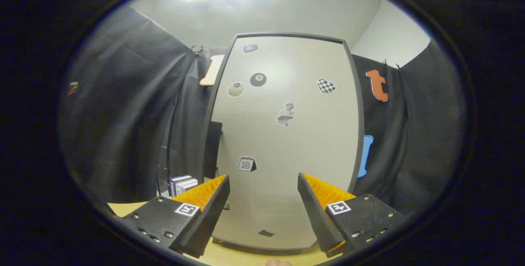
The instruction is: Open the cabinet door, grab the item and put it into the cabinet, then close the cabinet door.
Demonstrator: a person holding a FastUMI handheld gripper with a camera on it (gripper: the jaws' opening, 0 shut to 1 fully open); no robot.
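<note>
Left of the cabinet, on the tan tabletop [127, 208]: small white-and-blue boxes [183, 184], likely light, stiff card; grip across the flat sides. Centre: tall pale grey cabinet door [283, 143] with dark frame and stickers, closed; rigid panel, hinge side unclear, try its left edge. Tool [263, 188] spread, empty, just before door

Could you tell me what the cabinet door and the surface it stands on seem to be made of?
The pale grey cabinet door with a dark frame looks like matt painted metal or laminate: smooth, evenly coloured, carrying flat stickers; which one I cannot tell. The light tan tabletop looks like wood or wood-look laminate, smooth with a dull sheen. The claw is open, its fingers holding nothing, just ahead of the door.
</note>
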